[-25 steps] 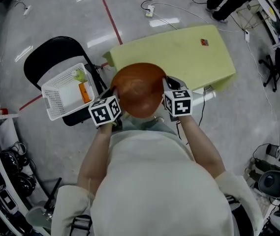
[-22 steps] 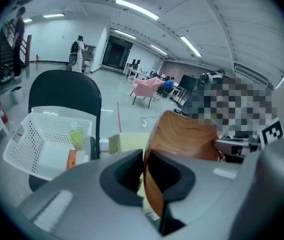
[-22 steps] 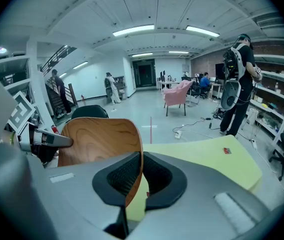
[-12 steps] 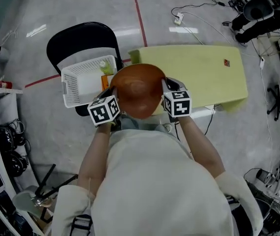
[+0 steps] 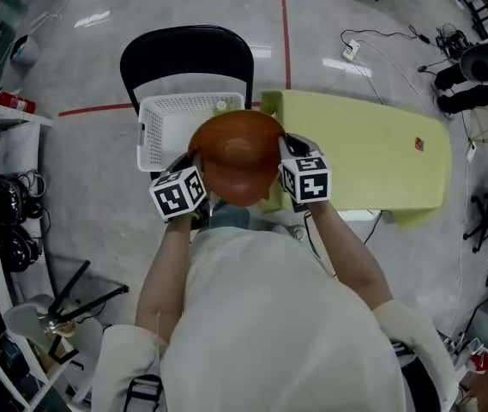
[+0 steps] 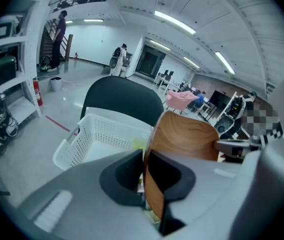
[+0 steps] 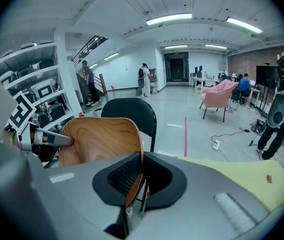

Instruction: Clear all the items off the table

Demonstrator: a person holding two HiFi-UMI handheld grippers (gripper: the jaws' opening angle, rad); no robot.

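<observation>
A round wooden bowl [image 5: 239, 157] hangs in the air between both grippers, in front of the person's chest. My left gripper [image 5: 194, 160] is shut on the bowl's left rim [image 6: 186, 139], which runs between its pads. At the opposite rim [image 7: 99, 139], my right gripper [image 5: 285, 147] is shut on the bowl too. The bowl overlaps the near rim of a white mesh basket [image 5: 162, 118] that stands on a black chair [image 5: 183, 54]. A yellow-green bottle [image 5: 219, 106] shows inside the basket. The pale green table [image 5: 364, 144] lies to the right and bears a small red item [image 5: 417, 144].
White shelving with gear and a red extinguisher [image 5: 12, 101] line the left side. A red floor line [image 5: 284, 24] runs away behind the chair. Cables and a power strip [image 5: 351, 51] lie on the floor at the upper right. People stand far off in the hall.
The bowl and both grippers have swung from over the table toward the basket; the chair and basket now sit right above the bowl instead of off to the left. Both grips are unchanged.
</observation>
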